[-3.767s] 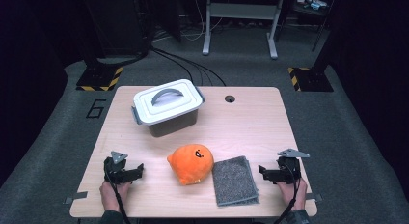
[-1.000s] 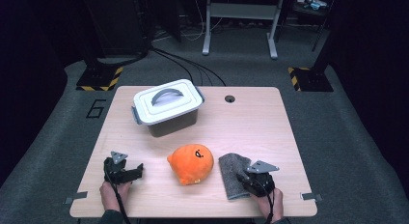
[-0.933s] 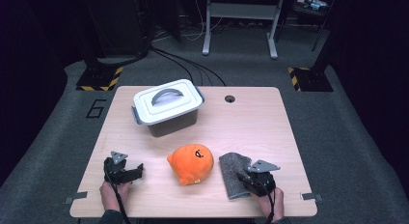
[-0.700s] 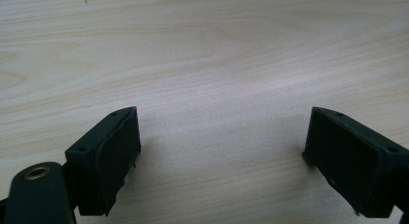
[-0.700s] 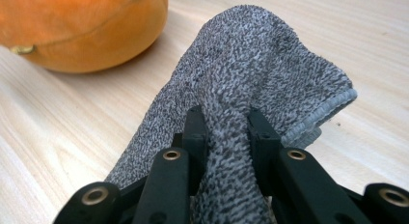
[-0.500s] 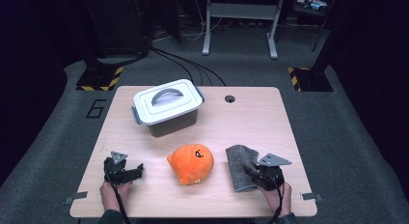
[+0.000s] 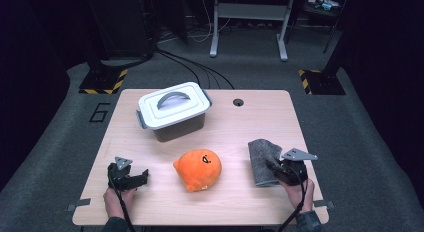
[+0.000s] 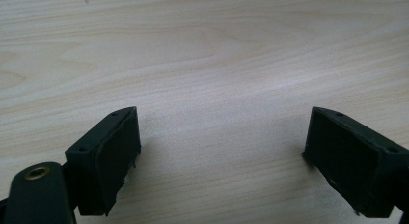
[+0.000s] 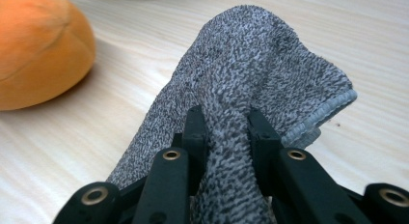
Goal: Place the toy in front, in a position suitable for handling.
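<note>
High view: a light wood tabletop (image 7: 250, 117) is standing on grey carpet, with the orange plush toy (image 7: 199, 169) serving as landmark near its middle front.

Right gripper (image 7: 274, 168): it is sitting right of the plush toy, near the tabletop's front right corner. Its jaws are pinching a fold of the grey cloth (image 7: 262, 159) and lifting that fold off the wood. In the right gripper view the jaws are pressing the cloth (image 9: 251, 89) from both sides, the far hemmed edge is drooping to the tabletop, and the plush toy (image 9: 38, 50) is lying apart at upper left.

Left gripper (image 7: 134, 178): it is resting left of the plush toy, close to the front edge. In the left gripper view its jaws are standing wide apart over bare wood, holding nothing.

Lidded box (image 7: 172, 112): grey, with a white lid and handle, it is standing behind and slightly left of the plush toy, well apart from it.

Open room: bare wood is lying between the plush toy and the cloth, and behind the cloth up to a round cable hole (image 7: 238, 102) near the rear edge.

Writing: a figure "6" (image 7: 100, 113) is showing on the carpet, beyond the left edge.
</note>
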